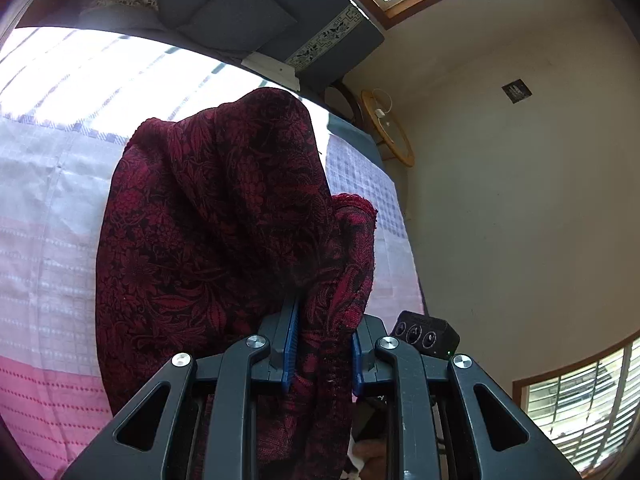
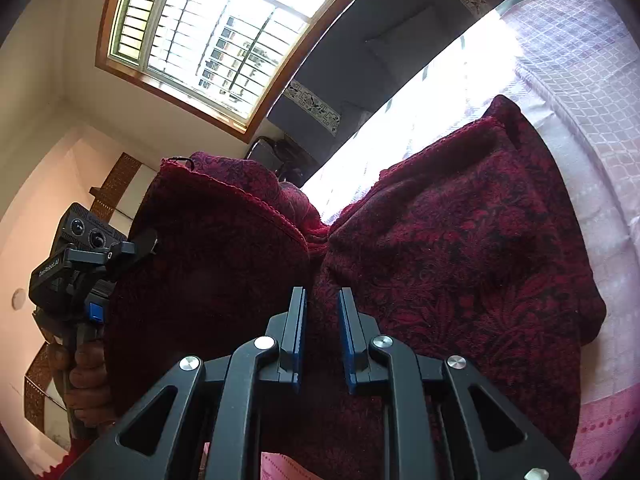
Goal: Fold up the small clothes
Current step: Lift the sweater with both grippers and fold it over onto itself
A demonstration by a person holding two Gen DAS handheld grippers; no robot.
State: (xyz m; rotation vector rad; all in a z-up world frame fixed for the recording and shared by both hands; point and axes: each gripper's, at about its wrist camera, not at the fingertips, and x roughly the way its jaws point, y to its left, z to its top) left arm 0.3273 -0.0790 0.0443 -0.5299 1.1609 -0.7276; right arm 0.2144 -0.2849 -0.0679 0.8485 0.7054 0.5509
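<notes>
Carrying one edge of the dark red cloth (image 1: 208, 216) across, the left gripper (image 1: 324, 344) had its fingers clenched on a bunched fold, fabric packed between the blue pads. Right gripper (image 2: 322, 336) sat over the same cloth with its fingers slightly parted; cloth lay between and under them, but the pads did not look pressed on it, so I read it as released. No earlier view to compare.

Judged step: mid-fold, bringing a held edge over the rest. To do it well, the left grip should stay firm until the edge lines up with the far edge, then lower flat, not drop. Right fingers probably needed to re-pinch a corner or hold down the crease; otherwise the loose half could drag and bunch. Keeping both edges level would avoid a skewed fold.

Cloth: maroon with black leaf and flower pattern, woven, thickish, hemmed stitched edge showing at 11 o'clock in the right wrist view. Partly lifted and draped in a hump, partly lying on the bed (image 1: 44, 208), which had a pale checked and pink sheet. In the right view the cloth split into two lobes with a pinched waist at centre. A hand (image 2: 86, 384) held the left tool's handle at 8 o'clock there.
</notes>
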